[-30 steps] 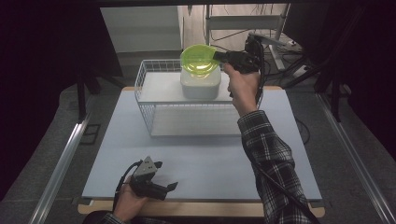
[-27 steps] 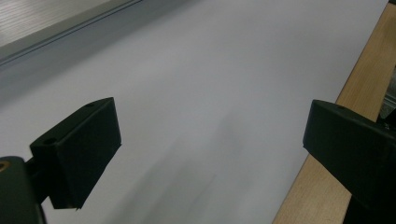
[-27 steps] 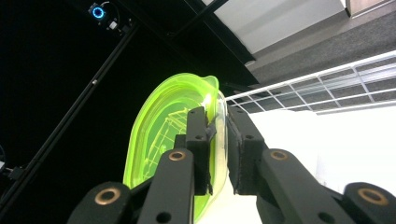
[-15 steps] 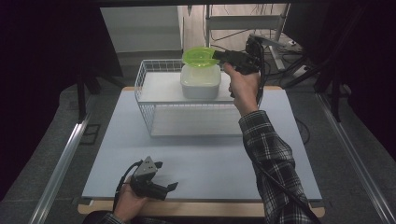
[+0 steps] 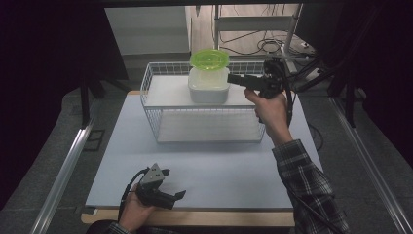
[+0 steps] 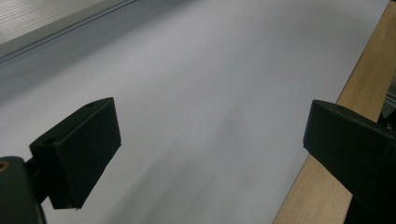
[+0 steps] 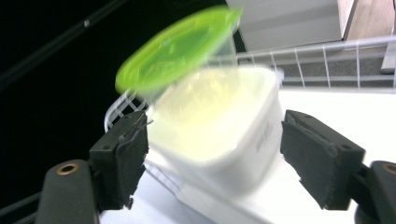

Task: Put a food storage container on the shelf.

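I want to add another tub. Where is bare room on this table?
Free: the white mat between the wire basket and the left gripper, and the basket floor left of the white container. Crowded: the basket's right end, at the right gripper.

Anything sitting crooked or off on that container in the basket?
Yes. The green lid sits tilted on the white container, one edge raised rather than seated flat. The right gripper is open beside it, its jaws having just been opening.
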Motion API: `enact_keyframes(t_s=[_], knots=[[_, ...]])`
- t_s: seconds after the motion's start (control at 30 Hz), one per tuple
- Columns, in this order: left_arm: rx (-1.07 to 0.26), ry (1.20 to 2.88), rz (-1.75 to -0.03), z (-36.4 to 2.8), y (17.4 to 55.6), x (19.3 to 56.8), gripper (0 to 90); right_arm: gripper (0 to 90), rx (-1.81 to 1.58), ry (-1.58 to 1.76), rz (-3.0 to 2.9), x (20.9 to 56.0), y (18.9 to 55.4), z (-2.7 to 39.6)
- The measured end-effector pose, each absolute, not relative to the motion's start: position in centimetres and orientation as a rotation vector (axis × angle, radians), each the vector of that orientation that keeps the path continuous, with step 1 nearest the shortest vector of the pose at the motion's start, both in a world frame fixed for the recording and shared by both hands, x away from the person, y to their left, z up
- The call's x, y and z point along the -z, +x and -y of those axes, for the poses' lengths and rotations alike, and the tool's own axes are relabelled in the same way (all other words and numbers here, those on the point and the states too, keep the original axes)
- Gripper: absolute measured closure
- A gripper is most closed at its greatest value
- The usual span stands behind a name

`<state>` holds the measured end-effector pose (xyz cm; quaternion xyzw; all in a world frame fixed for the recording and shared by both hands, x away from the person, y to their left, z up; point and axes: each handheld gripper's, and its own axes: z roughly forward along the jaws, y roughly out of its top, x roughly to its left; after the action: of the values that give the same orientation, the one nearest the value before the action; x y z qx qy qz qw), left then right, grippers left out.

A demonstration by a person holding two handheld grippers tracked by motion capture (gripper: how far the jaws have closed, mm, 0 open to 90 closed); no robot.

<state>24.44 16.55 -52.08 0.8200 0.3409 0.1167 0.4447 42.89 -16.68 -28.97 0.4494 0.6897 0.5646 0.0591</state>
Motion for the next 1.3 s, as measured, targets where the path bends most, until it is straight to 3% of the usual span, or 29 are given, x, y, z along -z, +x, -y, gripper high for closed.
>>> enact_keyframes(t_s=[0.6, 1.3], knots=[[-0.299, 2.032, -0.857, -16.6, 24.5, 52.2, 2.7, 11.4, -1.549, 1.126, -2.208, 37.1, 36.3, 19.1], [-0.302, 2.031, -0.862, -16.7, 24.4, 52.2, 2.7, 3.1, -1.348, 0.995, -2.297, 44.3, 32.9, 20.1]])
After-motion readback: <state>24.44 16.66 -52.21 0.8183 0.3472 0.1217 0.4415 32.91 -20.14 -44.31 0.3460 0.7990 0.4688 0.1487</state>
